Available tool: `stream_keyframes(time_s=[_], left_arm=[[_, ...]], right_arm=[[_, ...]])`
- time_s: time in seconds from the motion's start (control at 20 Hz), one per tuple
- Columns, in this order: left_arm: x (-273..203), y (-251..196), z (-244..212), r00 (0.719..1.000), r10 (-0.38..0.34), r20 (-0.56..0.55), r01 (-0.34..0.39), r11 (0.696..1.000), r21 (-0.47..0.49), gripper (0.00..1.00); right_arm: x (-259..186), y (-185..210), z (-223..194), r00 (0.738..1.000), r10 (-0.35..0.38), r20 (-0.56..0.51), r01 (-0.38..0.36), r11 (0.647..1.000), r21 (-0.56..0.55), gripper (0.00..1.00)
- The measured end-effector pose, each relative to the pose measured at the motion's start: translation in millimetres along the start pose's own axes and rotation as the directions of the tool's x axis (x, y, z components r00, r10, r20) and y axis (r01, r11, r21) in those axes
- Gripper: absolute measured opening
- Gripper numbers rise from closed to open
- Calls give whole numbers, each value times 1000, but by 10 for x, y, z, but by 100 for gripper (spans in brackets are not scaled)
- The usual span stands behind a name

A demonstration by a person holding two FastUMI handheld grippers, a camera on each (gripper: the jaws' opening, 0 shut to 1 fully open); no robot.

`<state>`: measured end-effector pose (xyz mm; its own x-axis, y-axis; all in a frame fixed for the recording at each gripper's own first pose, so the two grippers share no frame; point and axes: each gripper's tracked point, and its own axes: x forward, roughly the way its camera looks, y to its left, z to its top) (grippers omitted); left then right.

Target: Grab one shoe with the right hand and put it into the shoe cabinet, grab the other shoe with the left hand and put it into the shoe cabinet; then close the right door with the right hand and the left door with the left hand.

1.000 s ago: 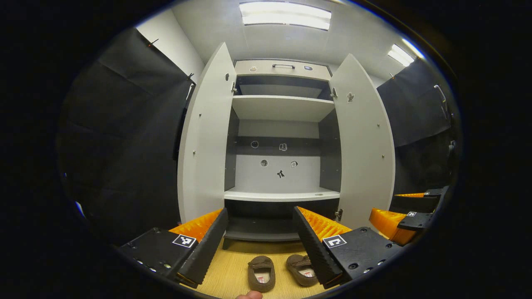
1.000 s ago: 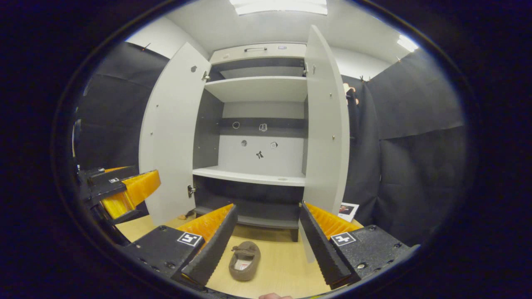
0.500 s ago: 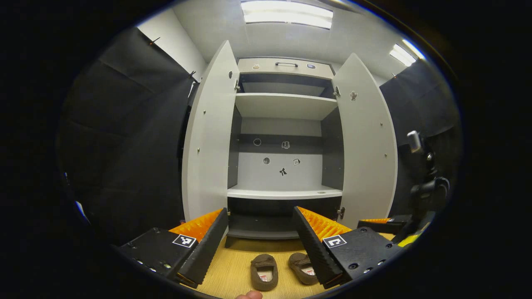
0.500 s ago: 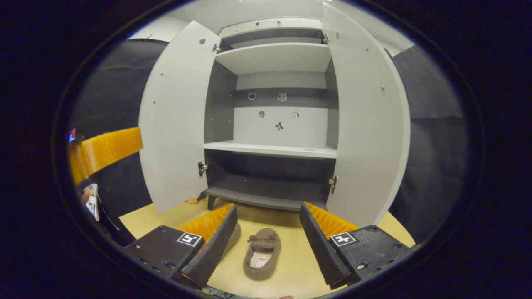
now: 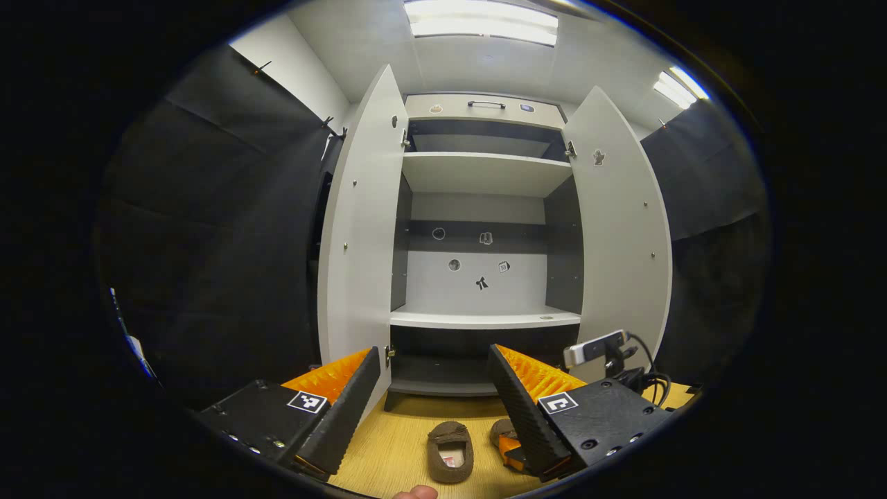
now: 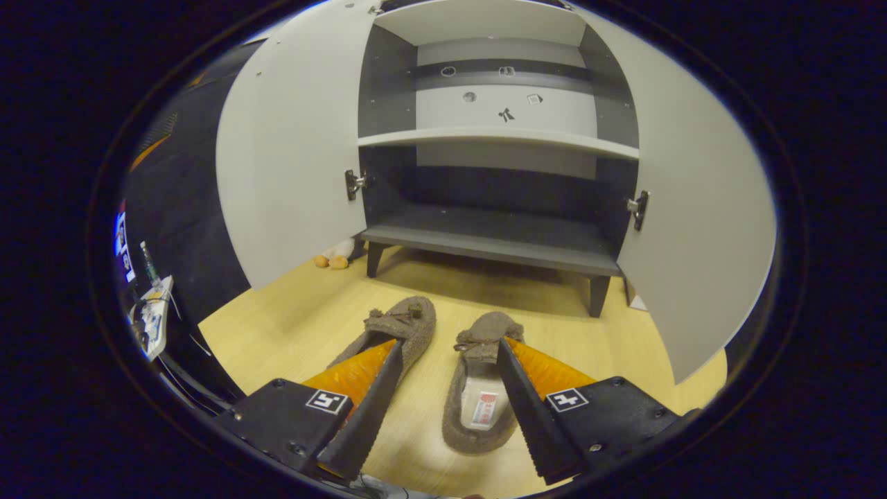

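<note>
Brown right shoe [image 6: 478, 388] lies on the wooden floor [image 6: 291, 326] before the shoe cabinet [image 6: 485, 242], between the spread fingers of the right gripper [image 6: 447, 405]. Left shoe [image 6: 391, 333] lies beside it. Left gripper [image 5: 433, 402] is held open, empty.

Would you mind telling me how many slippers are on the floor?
2: the left slipper and right slipper lie side by side on the wooden floor before the open cabinet.
</note>
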<state>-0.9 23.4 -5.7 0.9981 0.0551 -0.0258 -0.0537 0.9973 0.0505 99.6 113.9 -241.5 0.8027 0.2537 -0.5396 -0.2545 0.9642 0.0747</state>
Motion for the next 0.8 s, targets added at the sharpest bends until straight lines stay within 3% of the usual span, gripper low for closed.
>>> stream_keyframes(time_s=[0.45, 0.55, 0.8], left_arm=[[17, 127, -48, 1000, 15, -17, -15, 1000, -5, 95], [14, 139, -56, 1000, 18, -16, -18, 1000, -7, 95], [54, 164, -95, 999, 21, -29, -21, 1000, -6, 95]], right_arm=[[568, -34, -473, 987, -23, -159, 24, 1000, -1, 70], [700, -107, -515, 984, -51, -172, 52, 999, -1, 72], [897, -220, -603, 980, -100, -173, 96, 995, -31, 45]])
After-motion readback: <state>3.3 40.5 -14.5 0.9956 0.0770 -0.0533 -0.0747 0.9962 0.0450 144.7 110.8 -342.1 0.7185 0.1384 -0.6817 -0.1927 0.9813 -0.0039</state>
